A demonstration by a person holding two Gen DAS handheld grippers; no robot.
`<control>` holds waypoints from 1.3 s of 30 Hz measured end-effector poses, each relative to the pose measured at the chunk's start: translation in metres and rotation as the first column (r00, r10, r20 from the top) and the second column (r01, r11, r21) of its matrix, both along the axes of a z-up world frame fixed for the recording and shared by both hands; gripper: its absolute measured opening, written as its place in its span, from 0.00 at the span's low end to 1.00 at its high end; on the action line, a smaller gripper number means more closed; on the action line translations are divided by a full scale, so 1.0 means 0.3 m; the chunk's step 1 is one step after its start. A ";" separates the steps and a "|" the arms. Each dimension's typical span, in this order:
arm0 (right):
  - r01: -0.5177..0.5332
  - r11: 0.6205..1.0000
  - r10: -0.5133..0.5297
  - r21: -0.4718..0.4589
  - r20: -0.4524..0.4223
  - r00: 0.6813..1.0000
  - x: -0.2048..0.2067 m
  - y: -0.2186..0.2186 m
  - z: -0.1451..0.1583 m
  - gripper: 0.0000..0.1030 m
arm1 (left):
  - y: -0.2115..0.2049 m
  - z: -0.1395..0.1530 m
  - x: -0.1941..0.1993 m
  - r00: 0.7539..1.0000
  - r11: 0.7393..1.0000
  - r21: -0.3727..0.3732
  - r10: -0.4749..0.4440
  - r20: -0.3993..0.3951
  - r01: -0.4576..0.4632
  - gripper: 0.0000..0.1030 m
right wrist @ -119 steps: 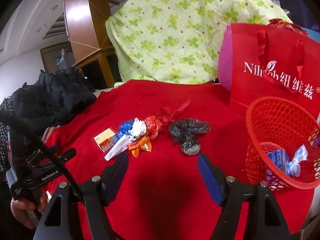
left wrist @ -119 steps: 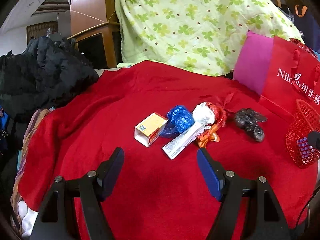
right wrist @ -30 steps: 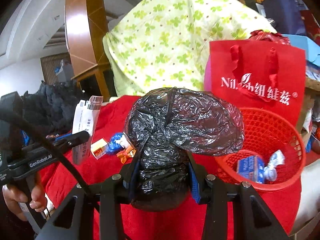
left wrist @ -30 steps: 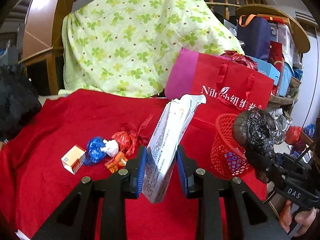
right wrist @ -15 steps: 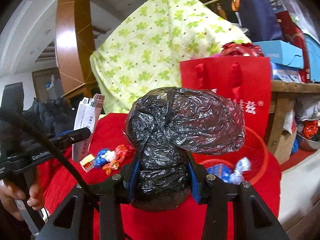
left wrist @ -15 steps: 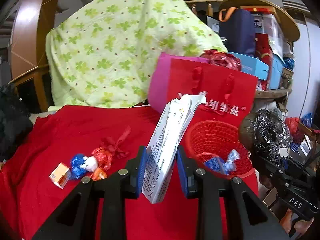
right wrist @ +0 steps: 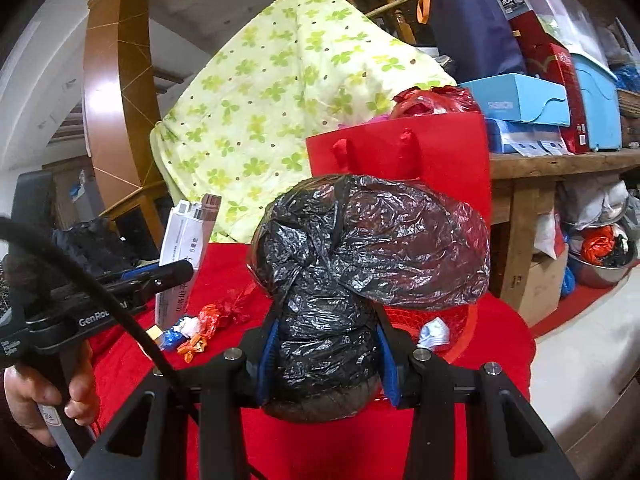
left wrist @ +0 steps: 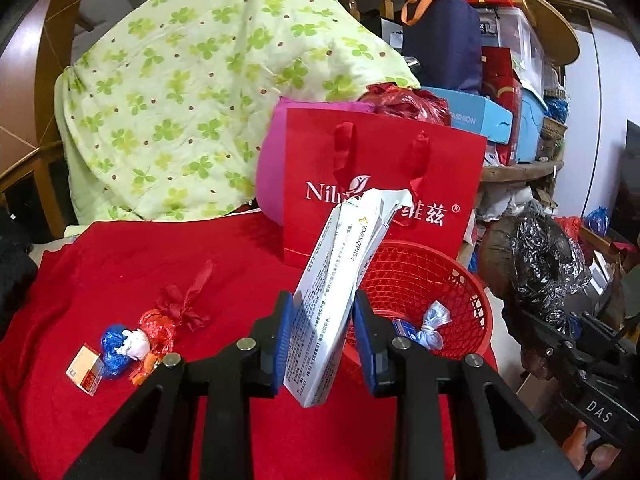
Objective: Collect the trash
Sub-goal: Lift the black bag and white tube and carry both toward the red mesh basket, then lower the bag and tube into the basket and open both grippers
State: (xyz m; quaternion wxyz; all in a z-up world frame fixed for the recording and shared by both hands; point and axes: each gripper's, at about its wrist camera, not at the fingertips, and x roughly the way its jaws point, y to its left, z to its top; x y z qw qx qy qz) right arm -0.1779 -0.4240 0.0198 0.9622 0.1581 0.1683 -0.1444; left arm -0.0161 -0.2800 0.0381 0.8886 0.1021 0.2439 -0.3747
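Left claw [left wrist: 322,344] tight on white carton [left wrist: 334,300], right claw [right wrist: 328,356] on black bag [right wrist: 360,248].

Soft indoor light, sharp focus, strong fisheye bending and dark vignetted corners.

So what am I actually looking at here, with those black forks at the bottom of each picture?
Those forks are hand-held grippers: a person carries one in each hand, and a small wide-angle camera on each looks out along its two fingers. One picture comes from the left gripper, which is shut on a white medicine carton. The other comes from the right gripper, shut on a crumpled black plastic bag; at its left edge you see the person's hand gripping the other tool. Below lies a red cloth with a small orange box and blue and red wrappers. The red mesh basket already holds some trash.
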 end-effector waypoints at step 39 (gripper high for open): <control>0.075 0.985 -0.069 0.154 -0.047 0.997 0.212 -0.244 -0.142 0.47 | -0.265 -0.164 0.186 0.962 0.976 -0.083 -0.214 -0.172 0.202 0.39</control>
